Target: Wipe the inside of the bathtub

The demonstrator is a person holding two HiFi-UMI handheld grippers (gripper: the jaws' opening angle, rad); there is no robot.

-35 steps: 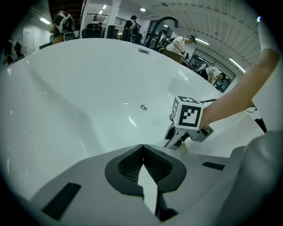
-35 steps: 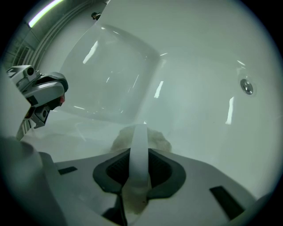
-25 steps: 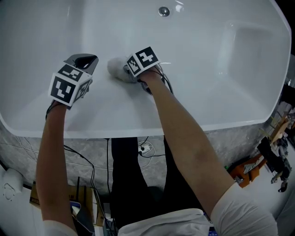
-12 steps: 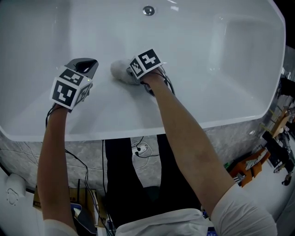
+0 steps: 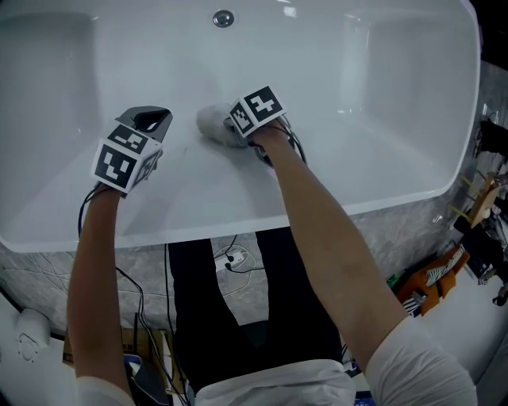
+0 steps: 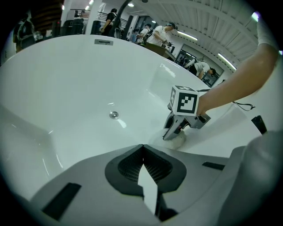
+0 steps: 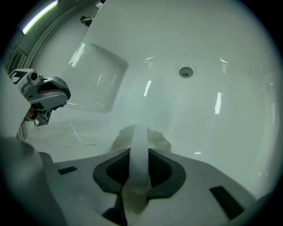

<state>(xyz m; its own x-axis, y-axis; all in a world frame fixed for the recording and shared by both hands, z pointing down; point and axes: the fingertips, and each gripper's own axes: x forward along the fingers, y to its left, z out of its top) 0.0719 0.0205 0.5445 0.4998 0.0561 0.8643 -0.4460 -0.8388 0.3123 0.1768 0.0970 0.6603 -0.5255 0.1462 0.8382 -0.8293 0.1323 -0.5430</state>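
The white bathtub [image 5: 381, 119] fills the head view, its drain [image 5: 223, 17] at the top. My right gripper [image 5: 226, 127] is shut on a pale cloth wad [image 5: 211, 123] pressed against the tub's near inner wall; the cloth [image 7: 140, 137] bulges past the jaws in the right gripper view. The left gripper [image 5: 151, 120] hovers to the left of it over the same wall, shut and holding nothing. In the left gripper view the jaws [image 6: 142, 174] meet with nothing between them, and the right gripper [image 6: 174, 132] and cloth [image 6: 177, 140] sit ahead.
The tub's near rim [image 5: 238, 218] runs across the head view, with a marbled side panel [image 5: 413, 238] below it. Cables and a power strip [image 5: 234, 258] lie on the floor by the person's legs. Tools [image 5: 432, 281] lie at the right. People stand far beyond the tub [image 6: 163, 33].
The head view has shifted, so the drain sits further left. Both grippers stay roughly where they were on the near wall, the right one still pressing the cloth.
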